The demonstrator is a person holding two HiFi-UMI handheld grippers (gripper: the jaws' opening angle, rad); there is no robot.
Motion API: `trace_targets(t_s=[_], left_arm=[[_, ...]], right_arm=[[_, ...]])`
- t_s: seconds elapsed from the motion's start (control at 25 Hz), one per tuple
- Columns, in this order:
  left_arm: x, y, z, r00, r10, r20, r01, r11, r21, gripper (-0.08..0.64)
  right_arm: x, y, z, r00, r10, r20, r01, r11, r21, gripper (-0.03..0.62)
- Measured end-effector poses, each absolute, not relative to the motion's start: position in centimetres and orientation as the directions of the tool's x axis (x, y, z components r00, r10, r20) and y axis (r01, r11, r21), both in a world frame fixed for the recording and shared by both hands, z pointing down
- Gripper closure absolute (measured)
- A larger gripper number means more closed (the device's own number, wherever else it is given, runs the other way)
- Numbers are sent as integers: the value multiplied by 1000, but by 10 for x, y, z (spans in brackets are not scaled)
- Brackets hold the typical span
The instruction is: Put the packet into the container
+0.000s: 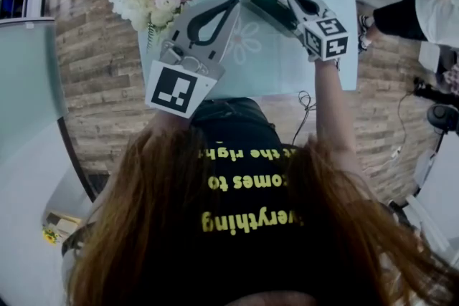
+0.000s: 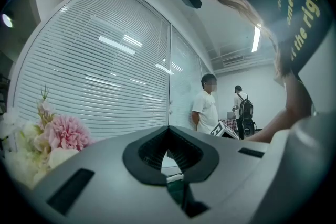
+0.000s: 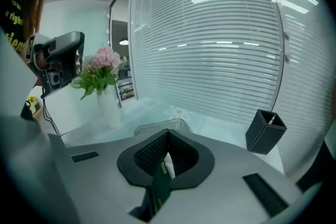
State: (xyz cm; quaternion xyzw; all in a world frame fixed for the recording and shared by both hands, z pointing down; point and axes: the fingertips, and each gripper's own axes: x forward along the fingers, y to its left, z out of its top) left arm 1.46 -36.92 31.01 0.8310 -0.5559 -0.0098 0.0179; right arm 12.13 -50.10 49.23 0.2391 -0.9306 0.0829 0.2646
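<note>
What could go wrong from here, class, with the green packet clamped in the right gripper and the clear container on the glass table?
1. The right gripper grips the thin packet edge-on; it may slip or twist before release.
2. The clear container is see-through on a glass table, so its rim is easy to misjudge; the packet could catch it or land outside.
3. The flower vase stands nearby; a wide swing might knock it.

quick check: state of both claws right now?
Left claw: closed, nothing held.
Right claw: closed on the dark green packet.
</note>
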Motion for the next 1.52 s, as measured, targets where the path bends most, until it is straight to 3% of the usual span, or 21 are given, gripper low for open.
trace_targets(t_s=[0.28, 0.68, 1.08, 1.52], left_arm=[[15, -371, 310, 377, -926, 13, -926, -377, 20, 558], [17, -367, 307, 391, -921, 6, -921, -391, -6, 558], [20, -362, 305, 409, -913, -4, -913, -409, -2, 558], [26, -353, 296, 440, -898, -26, -898, -440, -5, 558]], right_arm=[[119, -486, 416, -782, -585, 212, -593, 804, 32, 571], [113, -437, 324, -788, -612, -68, -614, 789, 30, 571], [114, -391, 285, -772, -611, -175, -612, 789, -52, 571], [118, -365, 281, -753, -634, -176, -633, 771, -70, 571]])
